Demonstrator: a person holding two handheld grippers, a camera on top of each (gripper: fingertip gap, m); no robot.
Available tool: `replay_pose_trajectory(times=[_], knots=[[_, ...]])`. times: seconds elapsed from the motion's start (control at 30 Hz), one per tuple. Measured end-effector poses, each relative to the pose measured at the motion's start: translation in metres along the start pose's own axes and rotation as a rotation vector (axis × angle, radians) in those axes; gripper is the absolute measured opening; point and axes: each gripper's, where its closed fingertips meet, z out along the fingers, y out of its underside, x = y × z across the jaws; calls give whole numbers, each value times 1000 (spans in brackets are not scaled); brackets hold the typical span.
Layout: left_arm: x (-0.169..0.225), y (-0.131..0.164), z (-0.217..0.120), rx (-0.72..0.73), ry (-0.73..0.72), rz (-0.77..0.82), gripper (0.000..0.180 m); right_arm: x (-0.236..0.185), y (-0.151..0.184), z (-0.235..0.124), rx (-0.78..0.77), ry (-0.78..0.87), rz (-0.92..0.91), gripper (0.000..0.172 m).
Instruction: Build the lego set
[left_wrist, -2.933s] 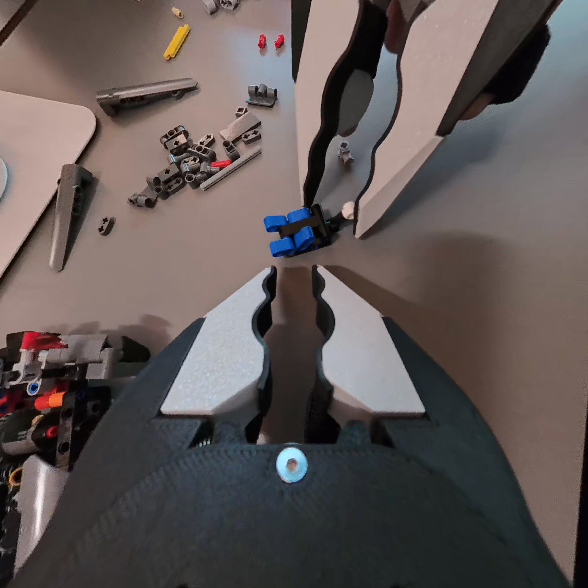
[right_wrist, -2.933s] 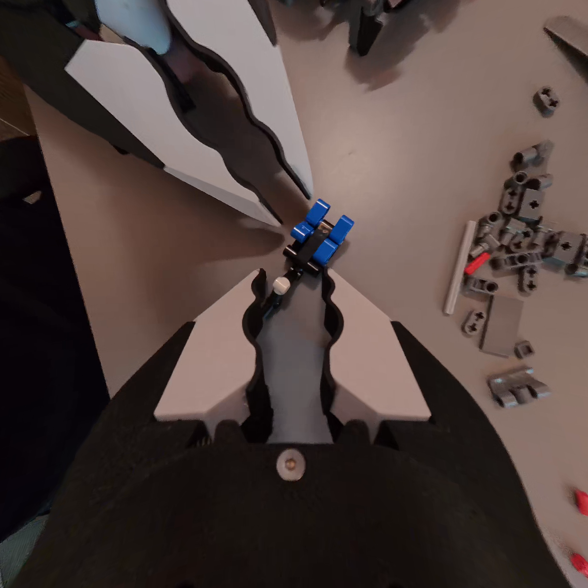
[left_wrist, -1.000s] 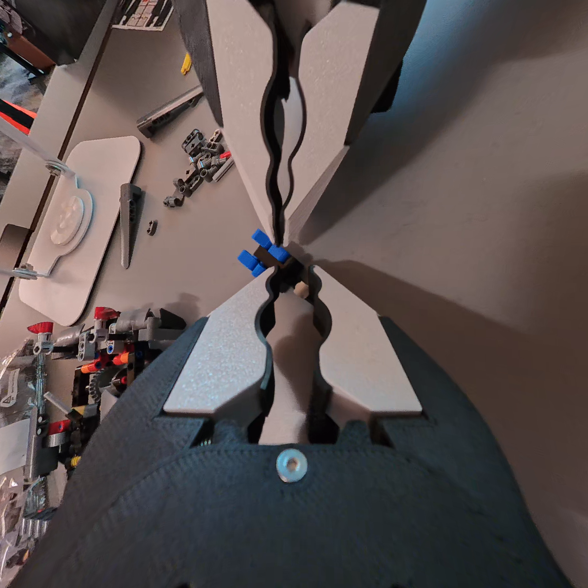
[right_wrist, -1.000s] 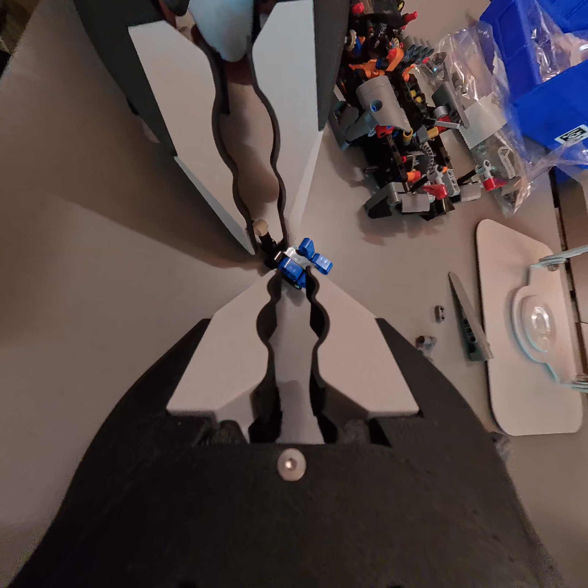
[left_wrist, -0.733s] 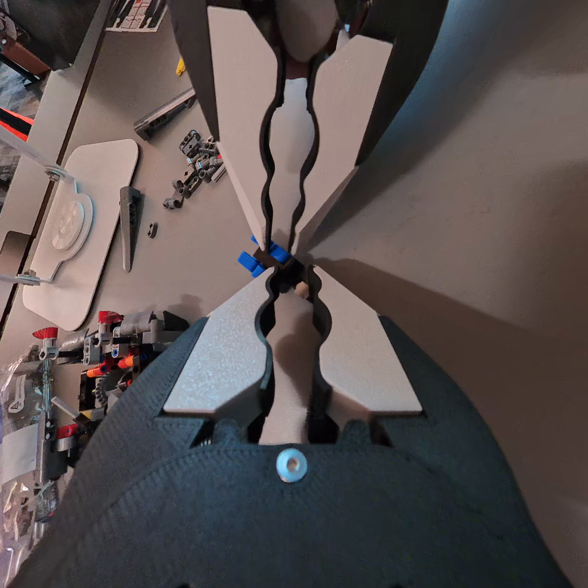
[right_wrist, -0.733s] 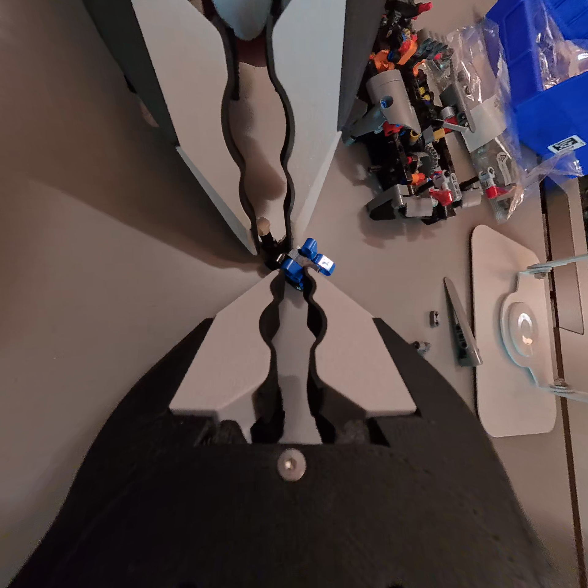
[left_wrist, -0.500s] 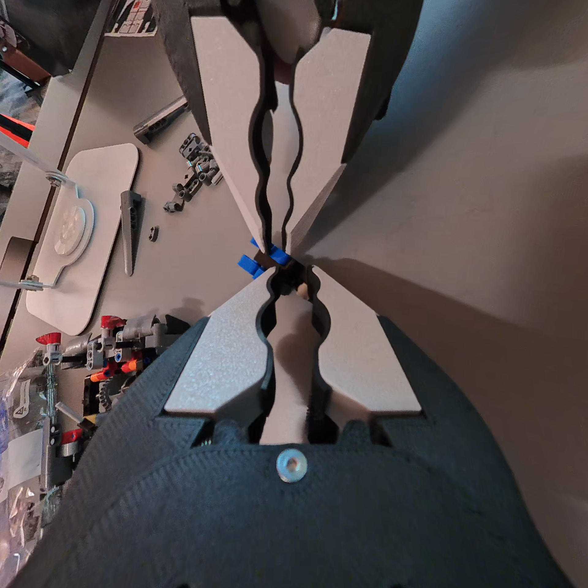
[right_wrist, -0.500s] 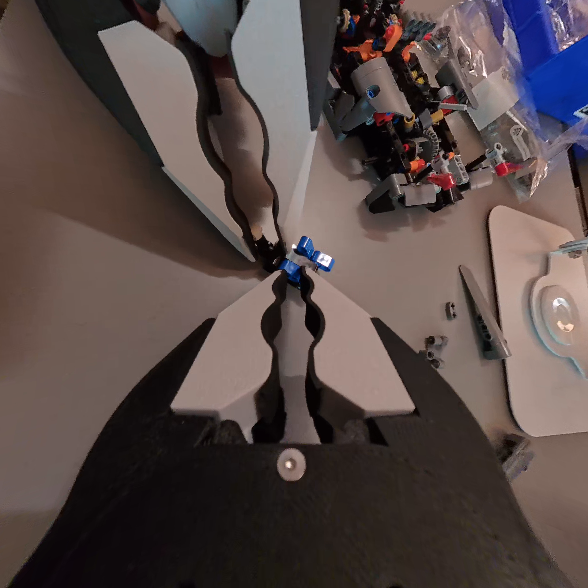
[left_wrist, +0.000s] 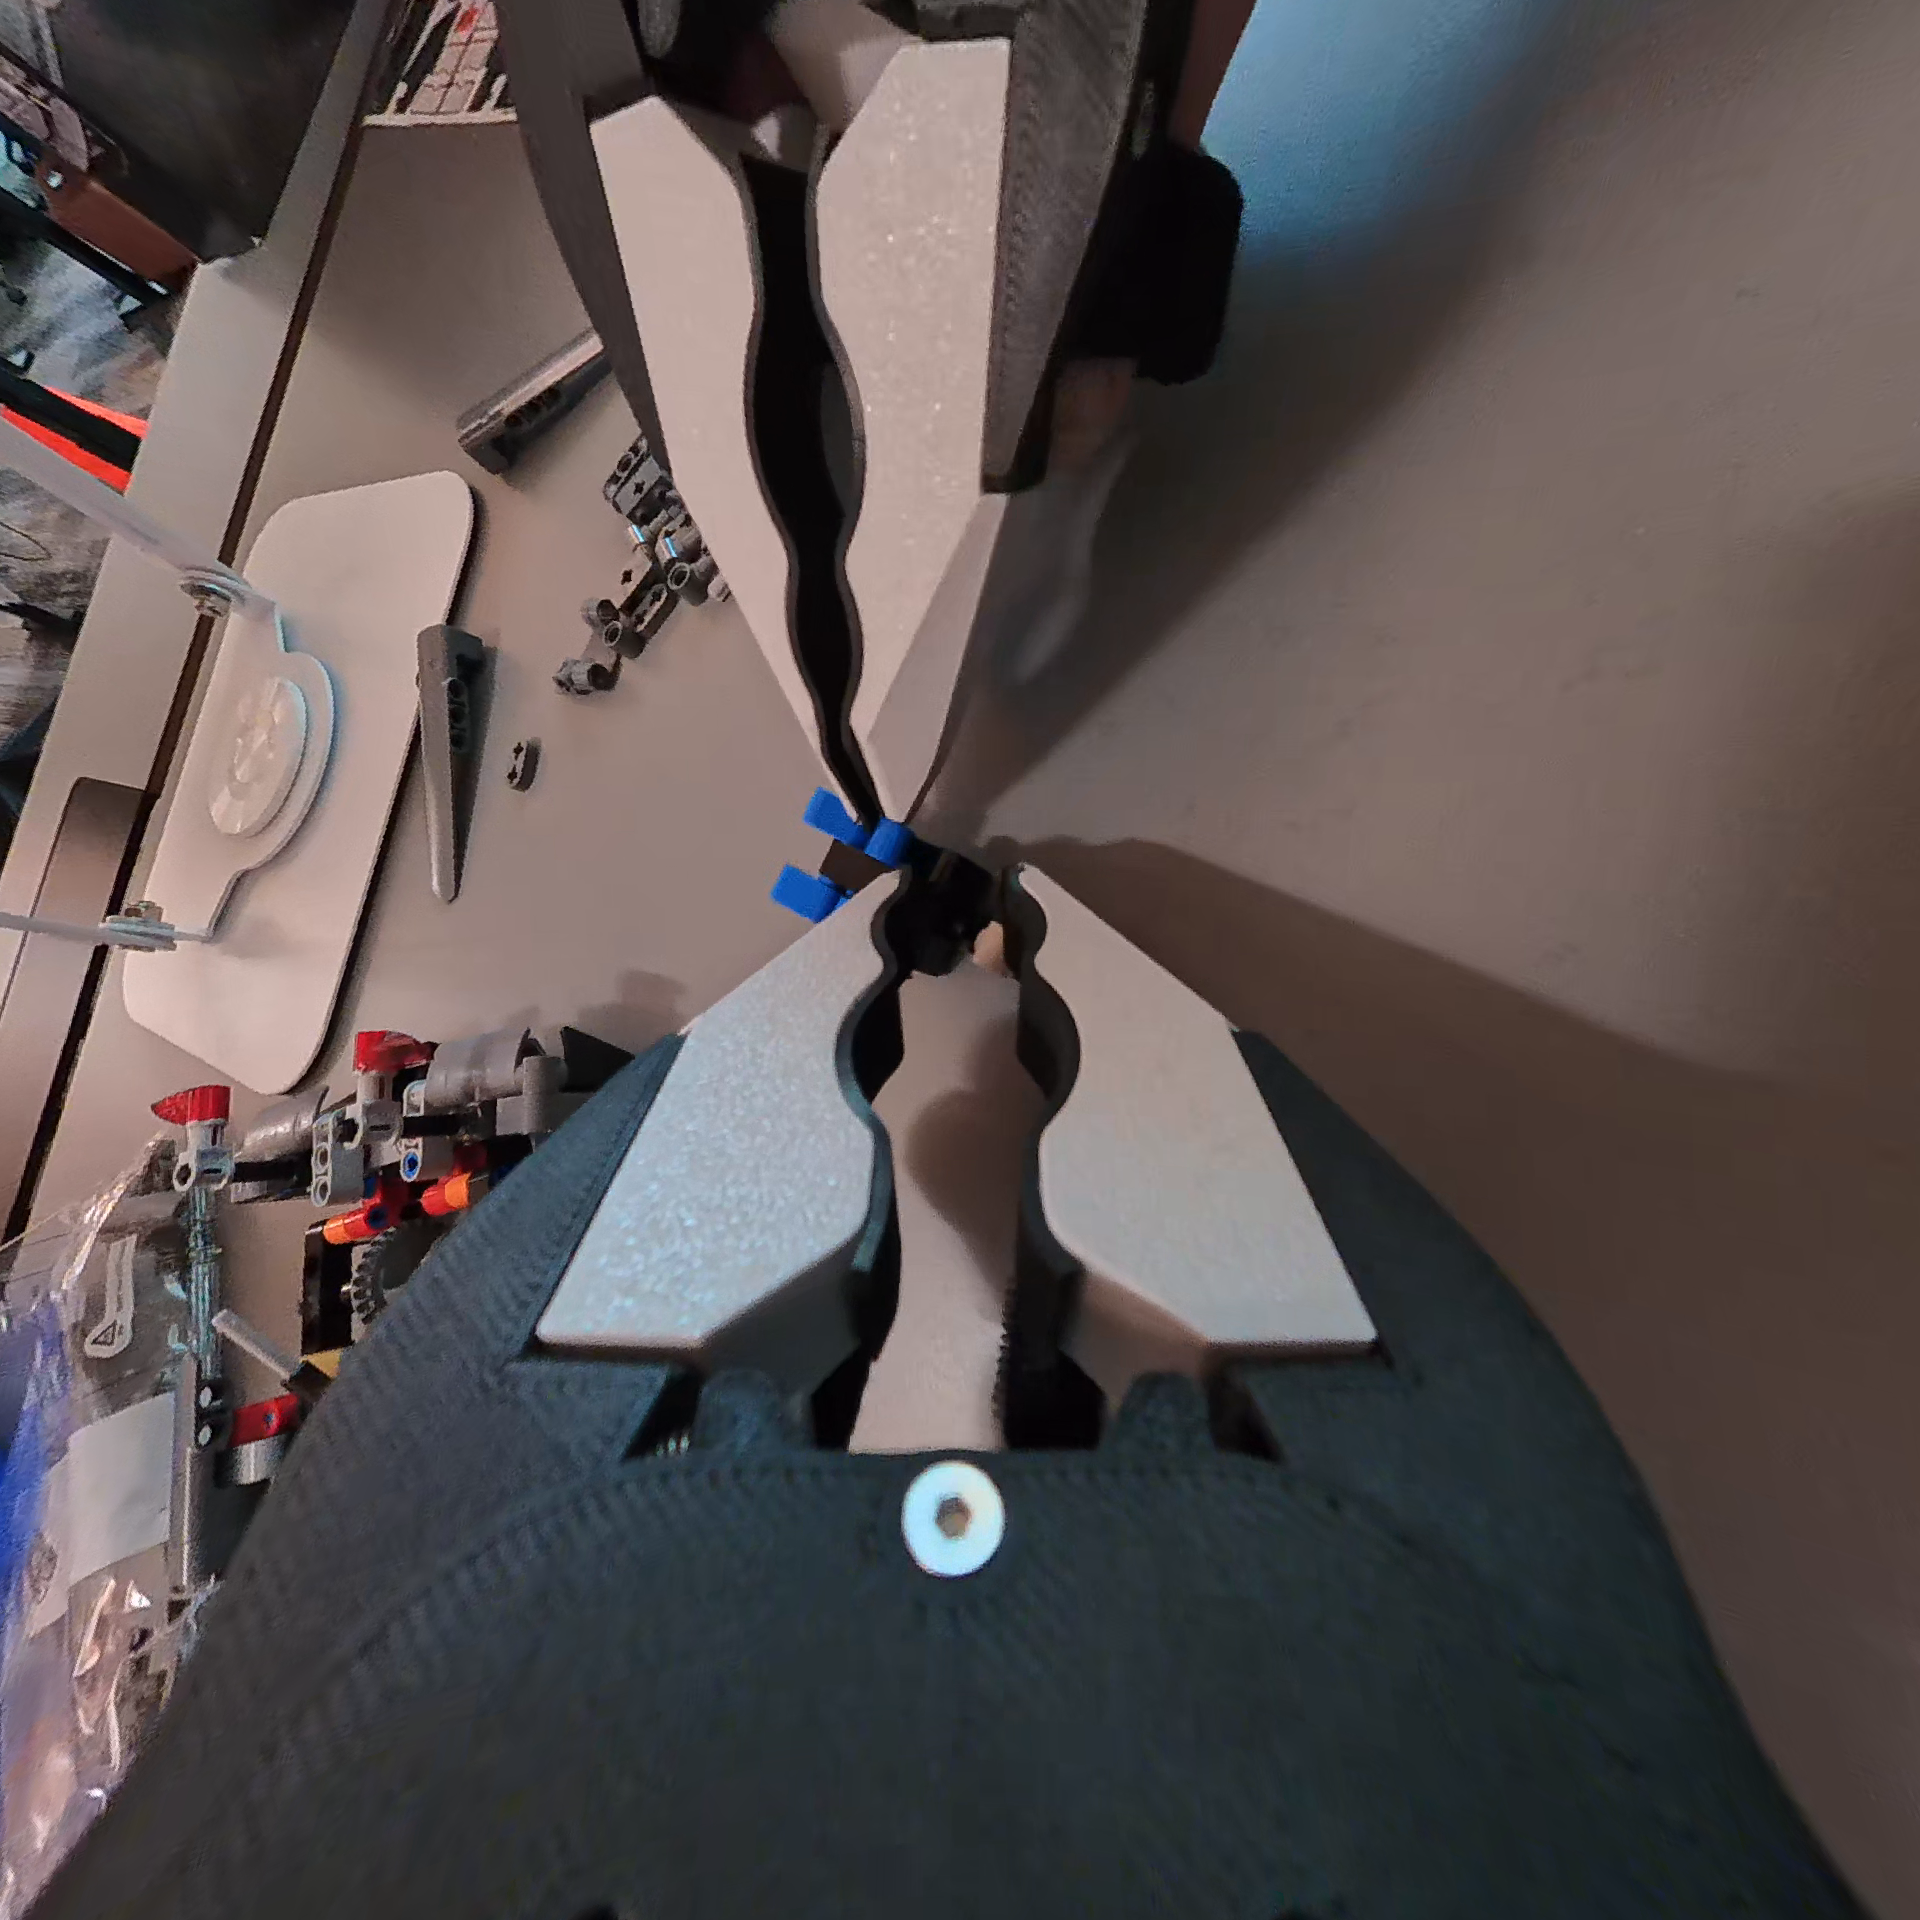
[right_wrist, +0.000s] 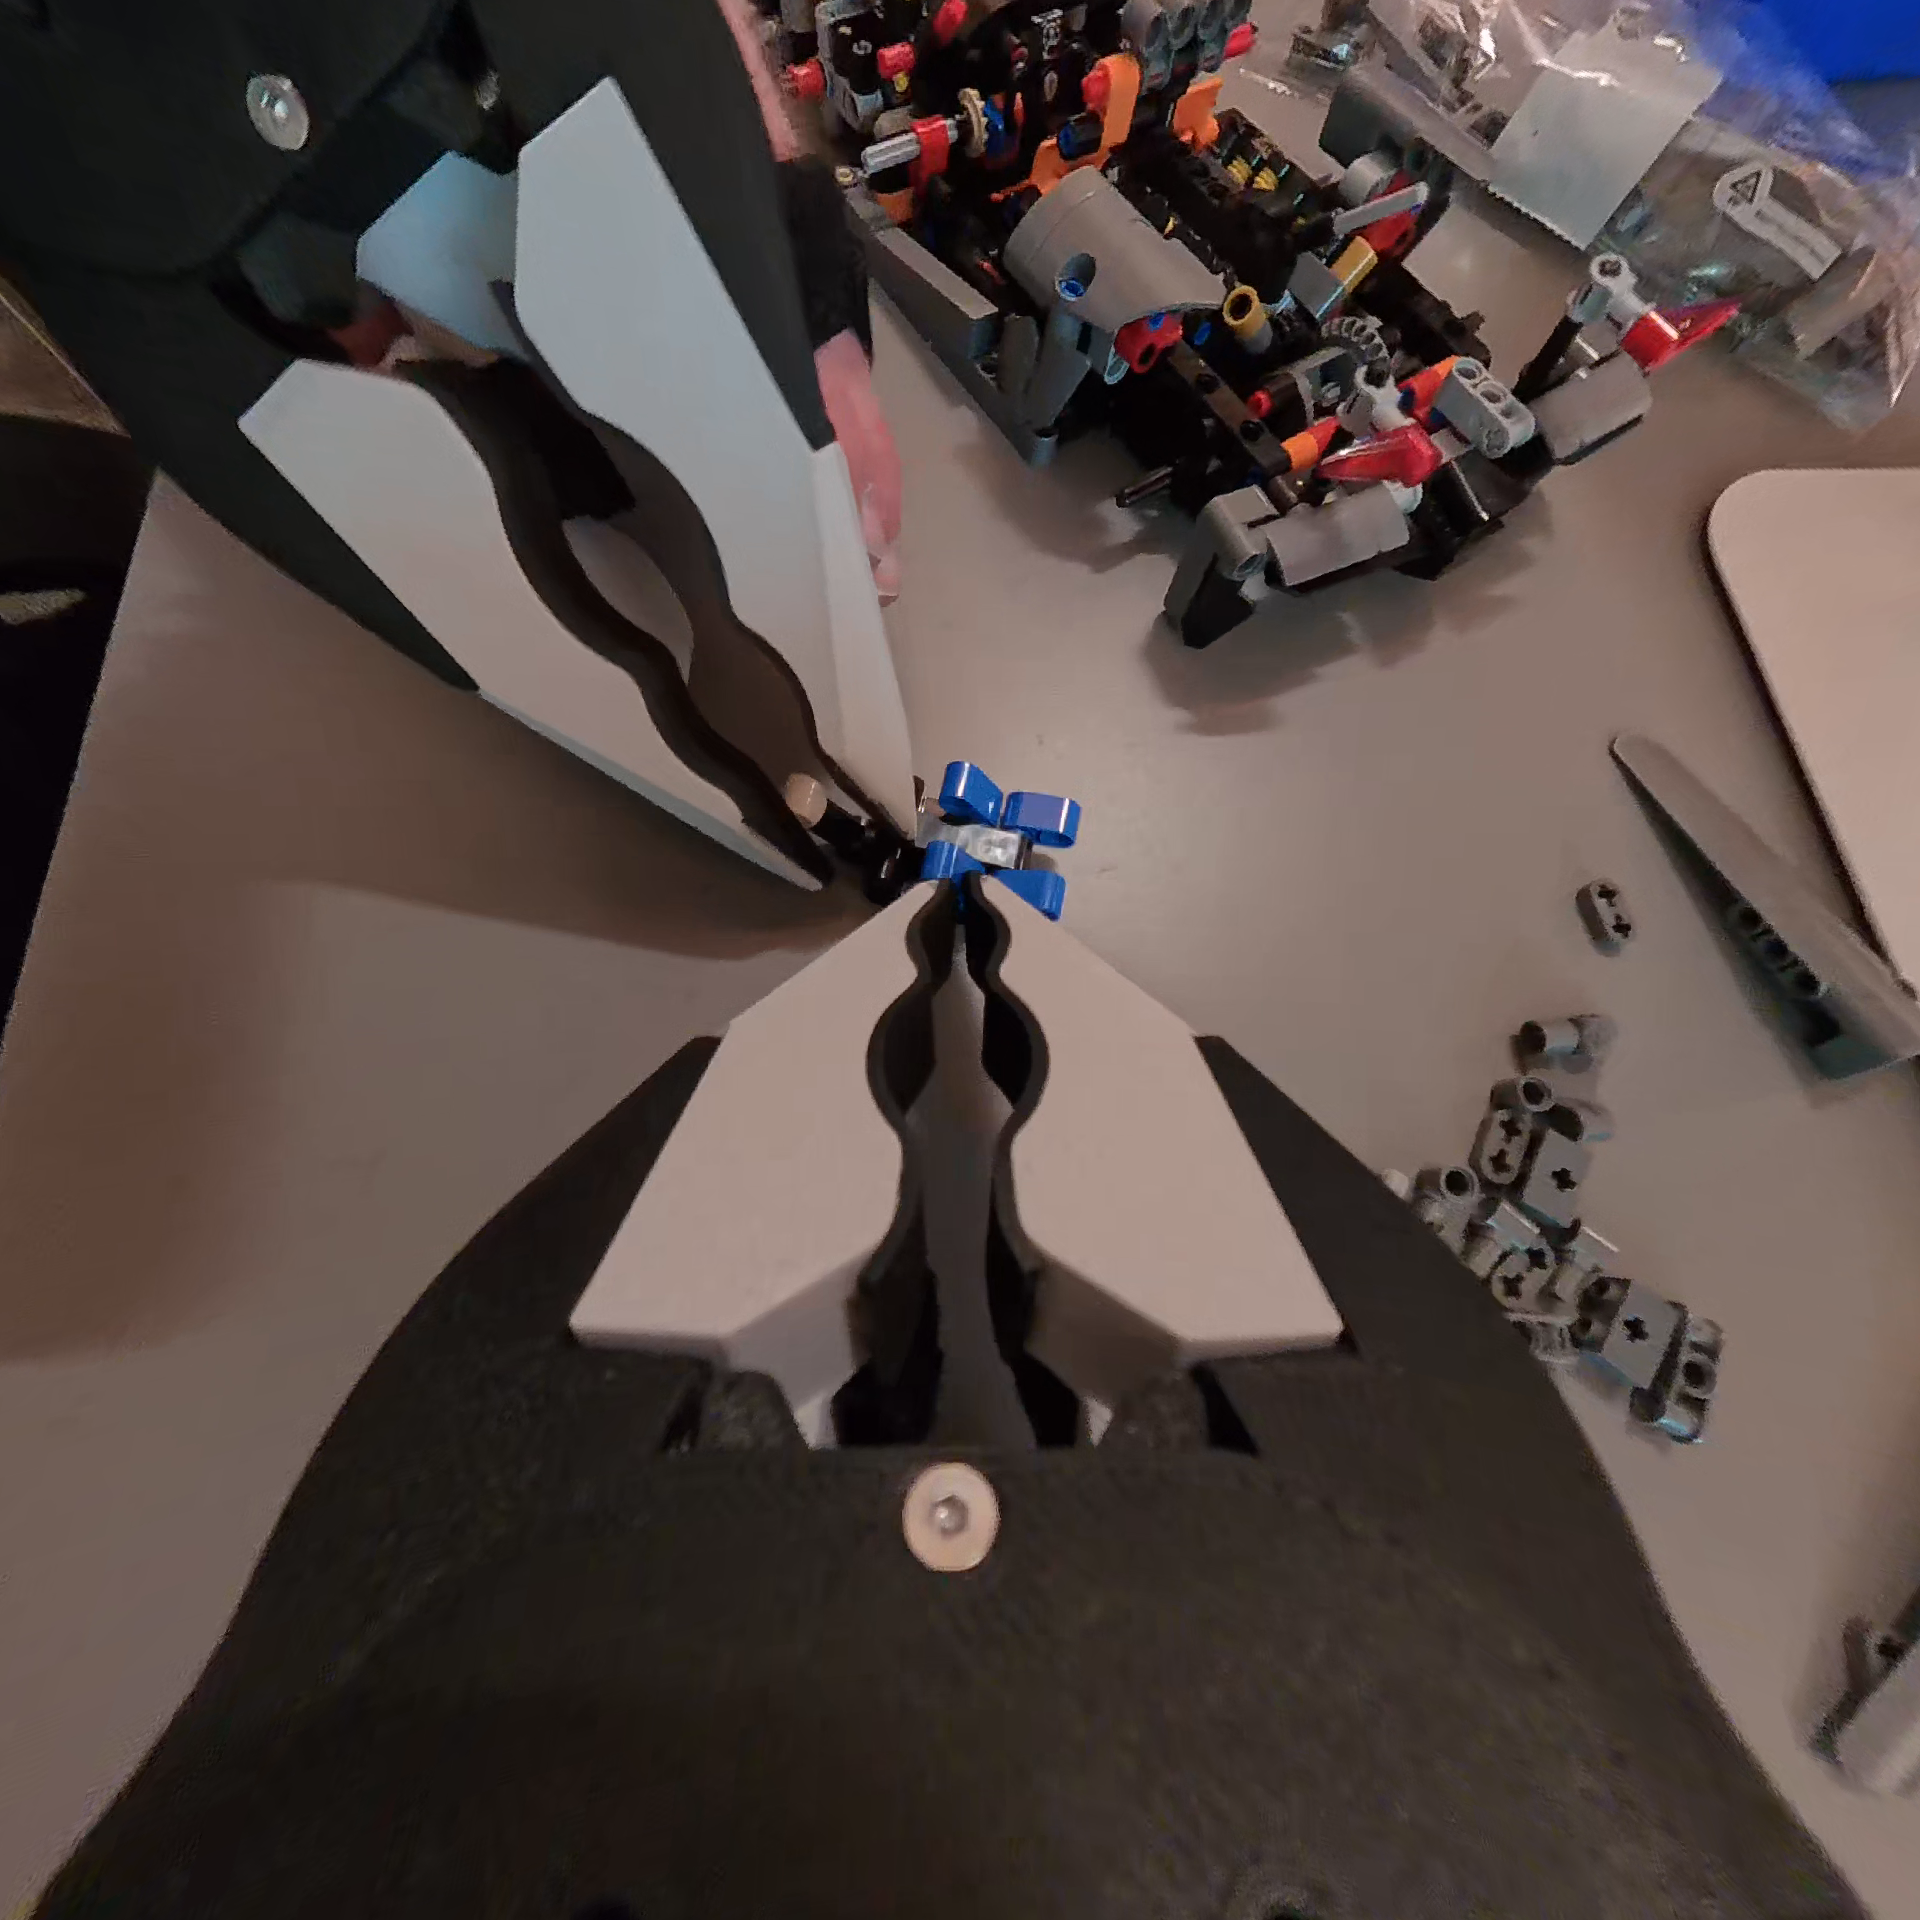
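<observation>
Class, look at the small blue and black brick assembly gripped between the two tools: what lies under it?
Bare grey table shows beneath the blue and black assembly, held by both tools above it. The patch directly underneath is hidden by the assembly and tool tips.

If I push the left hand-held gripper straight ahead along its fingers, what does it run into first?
Almost at once, the tips of the right hand-held gripper, which faces it nearly tip to tip. The left hand-held gripper grips the black end of the small blue and black assembly, whose blue end the right one pinches.

A plain grey tabletop (right_wrist: 1299, 790) (shadowed in places) under soft indoor light.
</observation>
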Motion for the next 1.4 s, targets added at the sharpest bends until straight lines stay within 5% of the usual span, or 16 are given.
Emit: replay_pose_trajectory(times=[0.5,1.03,1.4], knots=[[-16,11,-9,-46,-21,42,12,21,-1,-24,-19,97,-98,21],[-7,30,-45,-54,-41,-182,32,19,9,-28,-14,104,-141,16],[5,38,-25,-95,-44,-255,9,16,14,-27,-18,107,-184,12]])
